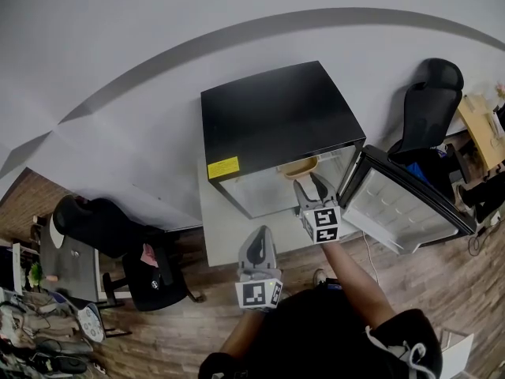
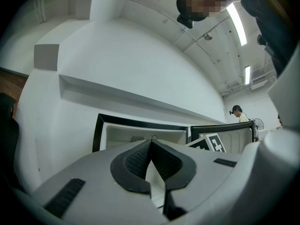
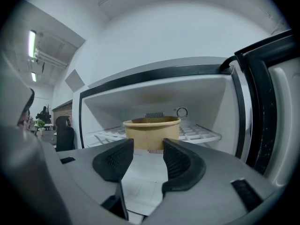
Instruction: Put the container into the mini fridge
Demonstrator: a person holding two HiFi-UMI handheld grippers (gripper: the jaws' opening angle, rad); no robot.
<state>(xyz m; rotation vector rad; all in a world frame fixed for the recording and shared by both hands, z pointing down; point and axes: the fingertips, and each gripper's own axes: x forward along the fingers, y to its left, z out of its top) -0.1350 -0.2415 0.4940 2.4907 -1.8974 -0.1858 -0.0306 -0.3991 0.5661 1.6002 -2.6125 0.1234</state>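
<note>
– Container (image 3: pixel 151 133): where does it sit now?
– Upright on the wire shelf (image 3: pixel 201 135) inside the mini fridge (image 1: pixel 276 113), just beyond your right gripper (image 3: pixel 147 150), whose jaws stand apart with nothing between them.
– Then what should I mind?
– The placing looks done to me. Draw that gripper straight back toward yourself, level, so neither jaw clips the rim. Your left gripper (image 2: pixel 151 159) hangs nearer you, jaws pressed together and empty. The door (image 1: pixel 402 204) stands wide open at the right, so shut it once you're clear.
</note>
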